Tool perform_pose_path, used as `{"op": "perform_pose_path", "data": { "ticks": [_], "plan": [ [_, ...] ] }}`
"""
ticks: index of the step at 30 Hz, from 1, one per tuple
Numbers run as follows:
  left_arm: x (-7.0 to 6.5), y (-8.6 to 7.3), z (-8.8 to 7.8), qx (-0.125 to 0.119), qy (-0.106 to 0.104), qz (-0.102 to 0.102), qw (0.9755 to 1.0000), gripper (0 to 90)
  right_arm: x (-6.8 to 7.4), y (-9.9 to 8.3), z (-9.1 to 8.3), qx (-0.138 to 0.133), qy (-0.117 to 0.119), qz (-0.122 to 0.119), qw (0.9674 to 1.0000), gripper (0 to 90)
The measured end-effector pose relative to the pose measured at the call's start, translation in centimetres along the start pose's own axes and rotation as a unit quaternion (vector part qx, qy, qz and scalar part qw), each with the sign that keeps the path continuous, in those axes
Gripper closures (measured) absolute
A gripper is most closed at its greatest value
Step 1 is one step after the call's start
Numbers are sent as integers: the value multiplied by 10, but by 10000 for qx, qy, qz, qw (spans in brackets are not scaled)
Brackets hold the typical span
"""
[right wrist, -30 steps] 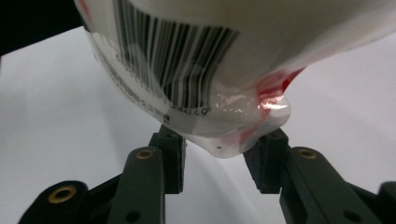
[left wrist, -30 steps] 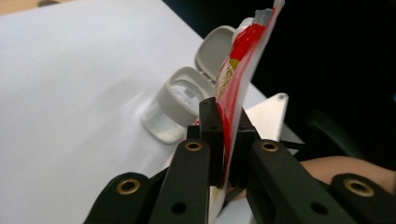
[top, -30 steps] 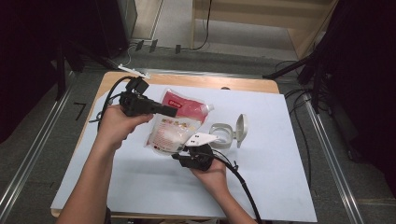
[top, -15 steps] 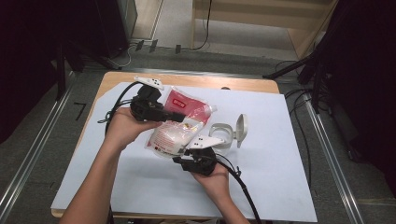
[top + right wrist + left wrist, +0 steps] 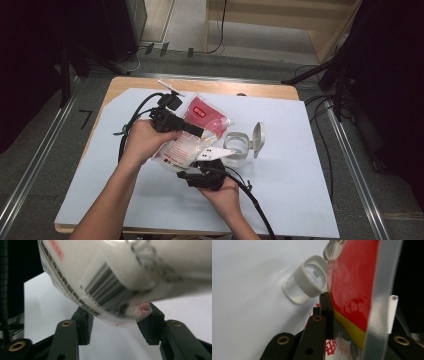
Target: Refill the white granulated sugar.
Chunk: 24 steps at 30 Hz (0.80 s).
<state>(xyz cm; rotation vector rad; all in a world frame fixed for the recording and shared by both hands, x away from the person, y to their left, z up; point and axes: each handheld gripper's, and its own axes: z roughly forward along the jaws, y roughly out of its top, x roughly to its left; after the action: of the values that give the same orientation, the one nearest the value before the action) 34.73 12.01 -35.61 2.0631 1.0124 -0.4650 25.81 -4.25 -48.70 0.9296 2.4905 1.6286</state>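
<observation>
Your left tool [image 5: 197, 131] is clamped on the upper edge of the pouch [image 5: 192, 135]; in the left gripper view one black jaw presses flat against the glossy red panel, with the clear sealed margin of the pouch [image 5: 354, 290] running up beside it. Your left hand [image 5: 142, 141] holds that tool from the pouch's left side, and its cable loops back across the worktop.

Your right tool [image 5: 200, 167] sits at the pouch's lower end. In the right gripper view its two jaws stand apart, unclenched, with the rounded bottom corner of the pouch [image 5: 110, 282] hanging between and just above them; whether either pad touches the film you cannot tell. Your right hand [image 5: 222, 192] grips this tool from below.

The pouch is a soft plastic bag, red with a yellow band at the top, pale and see-through lower down, with red printing, a barcode and small dark text on the pale part. It is held tilted over the middle of the white sheet [image 5: 295, 170] that covers the wooden worktop [image 5: 270, 91].

Just to the right of the pouch stands a small clear jar [image 5: 236, 145] with a grey rim, its hinged lid [image 5: 258, 138] flipped open and upright. In the left gripper view the jar [image 5: 305, 280] lies just beyond the jaw.
</observation>
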Motion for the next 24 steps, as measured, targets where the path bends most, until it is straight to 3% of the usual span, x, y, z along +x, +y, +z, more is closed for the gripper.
{"op": "perform_pose_path", "data": {
  "ticks": [1, 2, 5, 7, 8, 9, 10, 13, 15, 18, 19, 20, 24],
  "plan": [
    [0, 0, 0, 0, 0, 0, 10000, 900, 0, 0, 0, 0, 0, 0, 10000, 499],
    [2, 0, 3, 39, -198, -129, 9997, 900, 1, 0, 2, -56, -60, -57, 9999, 466],
    [1, 0, 6, 25, -318, -159, 9994, 900, 3, -1, 6, -54, -281, -150, 9995, 471],
    [1, 1, 8, 22, -294, -157, 9994, 900, 5, -1, 6, -60, -333, -208, 9992, 474],
    [0, 1, 11, 65, -142, -78, 9998, 900, 11, 1, 7, 33, -587, -346, 9977, 484],
    [0, 1, 11, 65, -142, -78, 9998, 900, 11, 1, 7, 33, -587, -346, 9977, 484],
    [-2, 2, 12, 74, -54, 31, 10000, 900, 12, 1, 7, 90, -485, -171, 9986, 508],
    [-5, 2, 11, 76, 39, 142, 9999, 900, 13, 1, 6, 74, -418, -107, 9990, 524],
    [-10, 3, 11, 4, 134, 329, 9994, 895, 16, 5, 2, 15, -232, 106, 9997, 529],
    [-13, 3, 10, -90, 204, 402, 9989, 880, 18, 8, -1, -37, -71, 280, 9996, 528],
    [-16, 3, 11, -71, 381, 470, 9981, 870, 17, 9, -2, -52, 46, 356, 9993, 528],
    [-17, 3, 12, -76, 417, 521, 9977, 858, 18, 11, -3, -48, 138, 456, 9989, 527],
    [-17, 4, 13, 3, 432, 555, 9975, 828, 20, 13, -6, -141, 299, 648, 9974, 529]
  ]
}}
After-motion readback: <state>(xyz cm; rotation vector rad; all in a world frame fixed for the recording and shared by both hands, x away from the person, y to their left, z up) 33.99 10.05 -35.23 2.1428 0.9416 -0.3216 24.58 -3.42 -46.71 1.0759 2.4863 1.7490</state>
